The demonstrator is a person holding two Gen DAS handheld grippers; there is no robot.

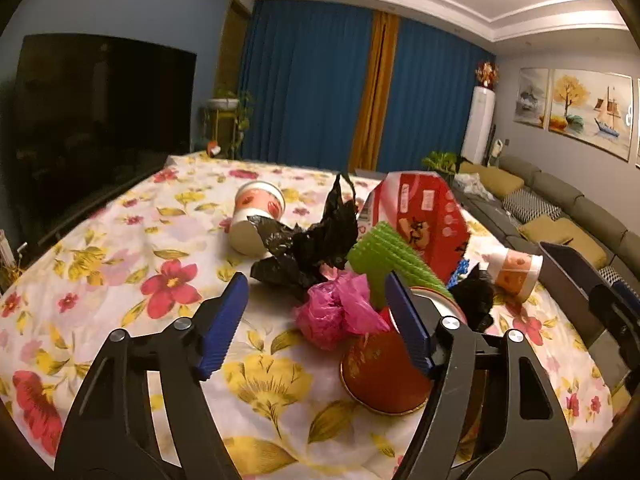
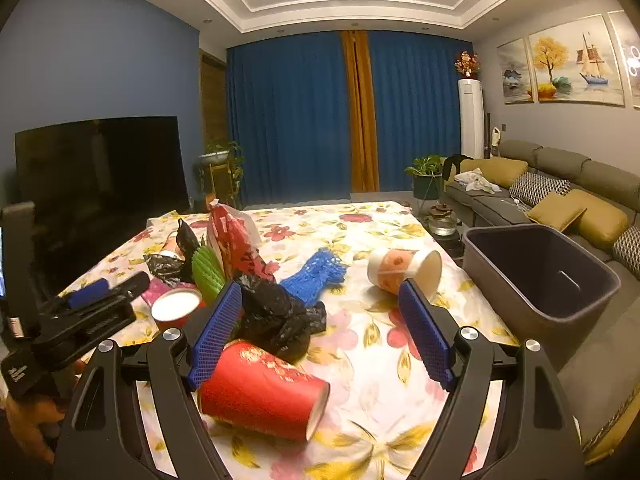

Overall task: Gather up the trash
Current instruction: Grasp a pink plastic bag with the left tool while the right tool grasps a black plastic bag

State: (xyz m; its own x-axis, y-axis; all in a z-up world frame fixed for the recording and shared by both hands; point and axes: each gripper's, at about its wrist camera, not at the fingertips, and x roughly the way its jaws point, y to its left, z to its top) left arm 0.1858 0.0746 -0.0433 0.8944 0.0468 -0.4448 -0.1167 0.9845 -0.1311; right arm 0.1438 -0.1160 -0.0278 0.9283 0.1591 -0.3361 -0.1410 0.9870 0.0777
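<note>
Trash lies on the floral tablecloth (image 1: 120,240). In the left wrist view my open left gripper (image 1: 320,320) hovers over a pink crumpled bag (image 1: 336,312), with a red paper cup (image 1: 380,372) under its right finger, a black bag (image 1: 308,248), a green foam net (image 1: 392,256), a red snack bag (image 1: 428,212) and two pale cups (image 1: 256,216) (image 1: 516,272). In the right wrist view my open right gripper (image 2: 320,328) is empty above a fallen red cup (image 2: 264,392) and a black bag (image 2: 276,316). A blue net (image 2: 316,276) and a pale cup (image 2: 404,268) lie beyond.
A grey bin (image 2: 536,276) stands off the table's right edge, by the sofa (image 2: 560,184). The left gripper (image 2: 80,320) shows at the left of the right wrist view. A TV (image 1: 100,112) stands left of the table.
</note>
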